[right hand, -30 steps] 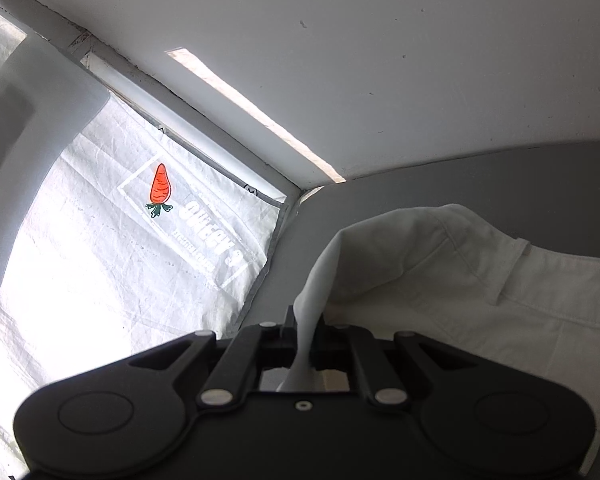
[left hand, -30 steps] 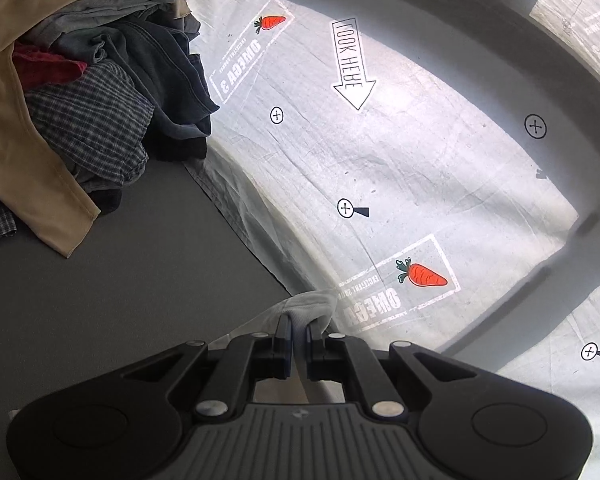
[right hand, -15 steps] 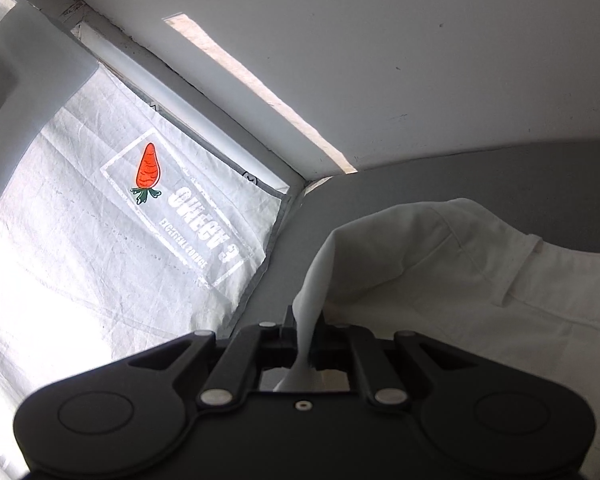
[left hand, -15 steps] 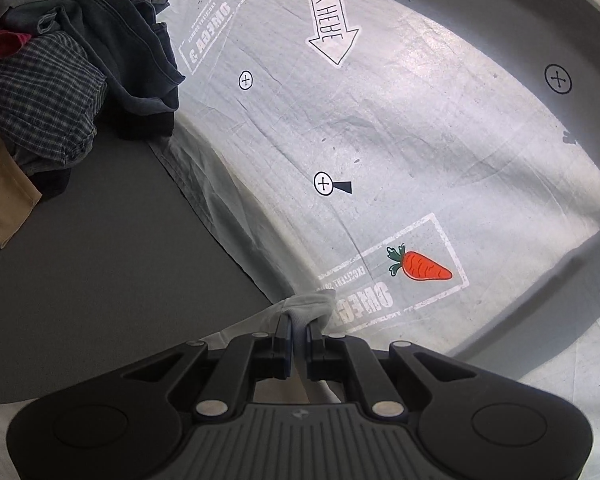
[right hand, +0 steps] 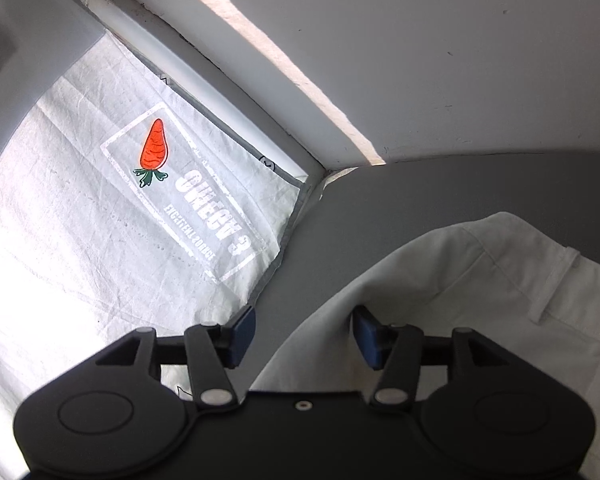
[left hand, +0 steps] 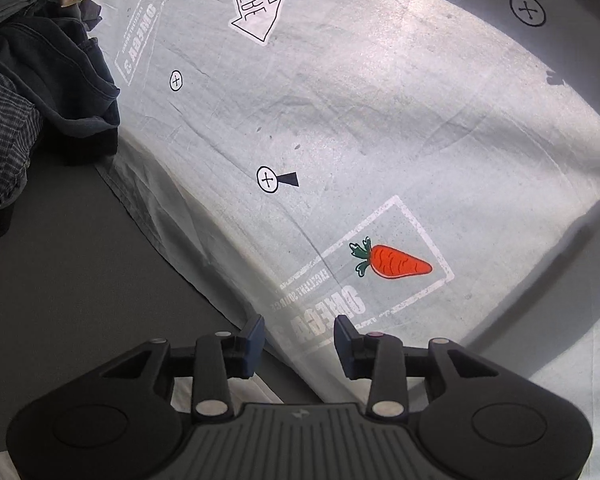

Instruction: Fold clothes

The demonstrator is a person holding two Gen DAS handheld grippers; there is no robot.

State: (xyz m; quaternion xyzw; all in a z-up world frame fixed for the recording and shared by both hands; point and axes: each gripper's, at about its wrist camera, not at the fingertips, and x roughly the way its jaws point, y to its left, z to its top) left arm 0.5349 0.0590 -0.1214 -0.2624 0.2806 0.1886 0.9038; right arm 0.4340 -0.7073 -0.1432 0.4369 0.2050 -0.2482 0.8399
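Both grippers spread wide over the grey table, nothing held.

Left gripper (left hand: 298, 342) wide open above the edge of a printed white sheet (left hand: 380, 128), empty; heap of dark clothes (left hand: 48, 92) lying at far left on the table (left hand: 60, 280); right gripper (right hand: 302, 334) equally wide, a fold of the white garment (right hand: 460, 292) rising loose between its fingers, ungripped; rest of garment flat on the table.

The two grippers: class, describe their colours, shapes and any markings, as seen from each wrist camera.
The left gripper and the right gripper look alike: matte black bodies with two rounded lobes, jointed black linkage arms with silver pivot pins, and dark blue pads on the jaws. The left body has a ribbed grey centre panel with a small logo; the right has a plain centre with one screw.
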